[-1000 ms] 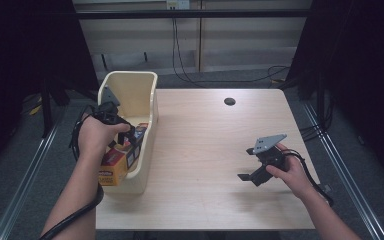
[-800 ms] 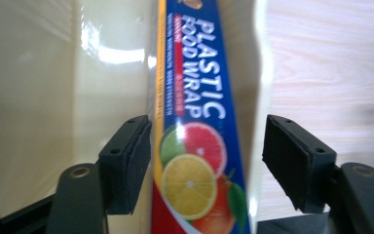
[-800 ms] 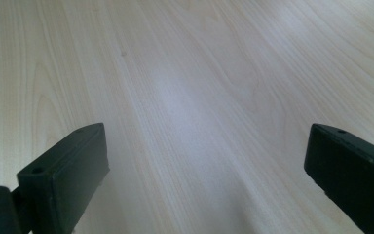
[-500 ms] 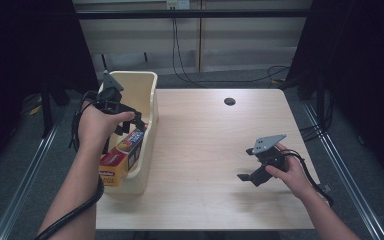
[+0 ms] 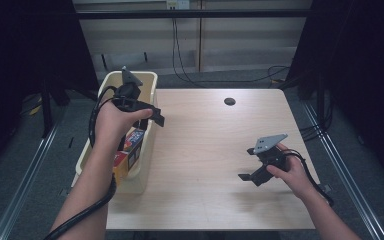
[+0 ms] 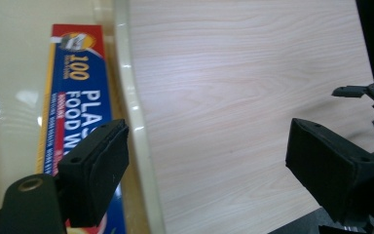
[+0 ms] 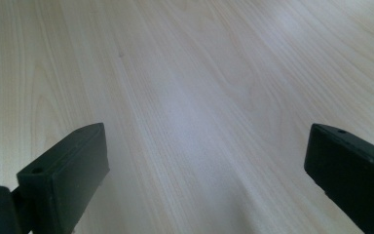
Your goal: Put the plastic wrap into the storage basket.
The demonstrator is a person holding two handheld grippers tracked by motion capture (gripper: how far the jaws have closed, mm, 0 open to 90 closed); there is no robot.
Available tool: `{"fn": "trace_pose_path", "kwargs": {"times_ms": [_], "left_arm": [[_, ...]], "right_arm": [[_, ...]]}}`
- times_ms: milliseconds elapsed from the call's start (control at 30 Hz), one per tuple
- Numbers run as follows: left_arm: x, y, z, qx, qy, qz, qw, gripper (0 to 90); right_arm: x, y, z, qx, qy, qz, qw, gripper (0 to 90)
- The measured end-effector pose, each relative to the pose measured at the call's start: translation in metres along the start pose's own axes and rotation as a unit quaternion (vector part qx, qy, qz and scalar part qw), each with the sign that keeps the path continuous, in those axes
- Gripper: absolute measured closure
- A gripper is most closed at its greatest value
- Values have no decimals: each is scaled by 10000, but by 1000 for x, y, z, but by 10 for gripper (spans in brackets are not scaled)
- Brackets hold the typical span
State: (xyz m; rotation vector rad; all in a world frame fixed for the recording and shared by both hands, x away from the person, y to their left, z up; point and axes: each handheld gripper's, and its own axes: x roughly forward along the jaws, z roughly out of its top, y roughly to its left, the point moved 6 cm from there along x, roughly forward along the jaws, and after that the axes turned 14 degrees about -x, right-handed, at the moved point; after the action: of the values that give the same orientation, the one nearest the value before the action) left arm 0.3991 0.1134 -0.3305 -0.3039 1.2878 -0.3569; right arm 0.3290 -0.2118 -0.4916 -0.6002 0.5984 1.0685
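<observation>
Left gripper: your jaws have just been opening and stand apart with nothing between them, above the bin's rim, so the box is let go.
Box: it lies flat along the inside wall of the bin, clear of your pads.
Right gripper: spread wide, holding nothing, parked low over bare worktop, out of the way.

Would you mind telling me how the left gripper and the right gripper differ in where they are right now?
The left gripper is held up over the bin rim, above the food wrap box; the right gripper sits low over bare table. The left gripper's jaws have just been opening, with nothing between them; the right gripper's stand wide. Both are open and hold nothing.
</observation>
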Motion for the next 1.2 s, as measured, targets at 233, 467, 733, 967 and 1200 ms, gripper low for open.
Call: {"fn": "trace_pose_path", "kwargs": {"times_ms": [233,467,733,967,1200], "left_arm": [[9,-13,-2,306,-51,-129,9994,130],[23,-23,-5,440,-68,-223,9988,121],[35,-33,-9,649,-32,-338,9973,118],[46,-39,-14,739,-7,-441,9963,110],[60,-41,-20,843,57,-534,9950,110]], "right_arm": [[0,1,0,15,-8,12,10000,20],[-1,0,-1,47,-22,-30,10000,20],[-1,0,-1,38,-38,-11,10000,20],[-1,-1,-4,56,-9,-35,10000,20],[-2,-2,-4,86,-4,-78,9999,20]]}}
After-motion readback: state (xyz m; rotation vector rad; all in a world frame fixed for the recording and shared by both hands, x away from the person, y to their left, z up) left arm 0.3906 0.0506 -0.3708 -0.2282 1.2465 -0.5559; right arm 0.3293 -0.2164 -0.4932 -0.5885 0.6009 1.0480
